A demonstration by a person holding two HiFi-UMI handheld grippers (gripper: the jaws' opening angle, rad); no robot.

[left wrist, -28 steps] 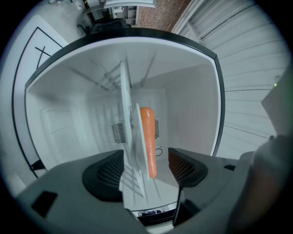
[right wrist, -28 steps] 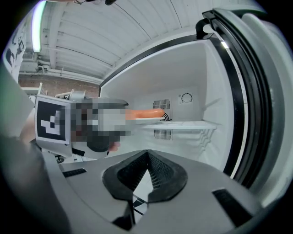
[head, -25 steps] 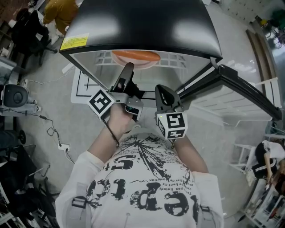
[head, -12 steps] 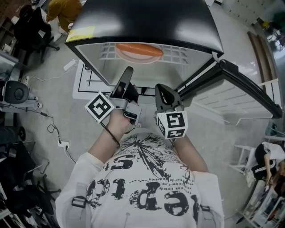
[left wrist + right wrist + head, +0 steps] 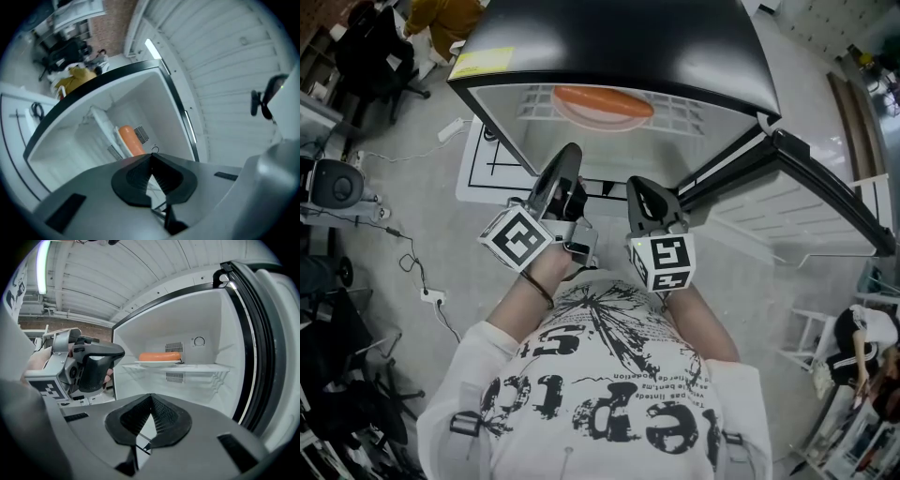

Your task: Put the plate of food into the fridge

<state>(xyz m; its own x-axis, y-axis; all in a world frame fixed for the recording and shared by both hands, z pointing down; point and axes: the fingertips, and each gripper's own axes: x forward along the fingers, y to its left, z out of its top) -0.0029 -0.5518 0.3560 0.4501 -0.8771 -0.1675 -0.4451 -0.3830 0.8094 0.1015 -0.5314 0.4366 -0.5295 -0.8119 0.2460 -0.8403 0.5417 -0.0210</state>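
A white plate [image 5: 602, 110] with a long orange piece of food [image 5: 602, 98] rests on the upper wire shelf inside the open fridge. It also shows in the right gripper view, plate [image 5: 158, 363] and food [image 5: 159, 356], and tilted in the left gripper view as the orange food [image 5: 131, 140]. Both grippers are held in front of the fridge opening, apart from the plate. The jaws of my left gripper [image 5: 570, 155] [image 5: 151, 157] have just been closing with nothing between them and are now shut and empty. My right gripper [image 5: 639, 187] [image 5: 151, 397] beside it is shut and empty as well.
The fridge door [image 5: 825, 187] stands open to the right, and the black fridge top [image 5: 619, 37] overhangs the opening. The wire shelf [image 5: 197, 367] runs across the compartment under a dial [image 5: 199, 341]. Cables [image 5: 412, 272] and chairs lie on the floor at left.
My left gripper has rolled, so its marker cube now faces up more, and it has drifted a little left. The right gripper has kept still. More of the plate shows now.
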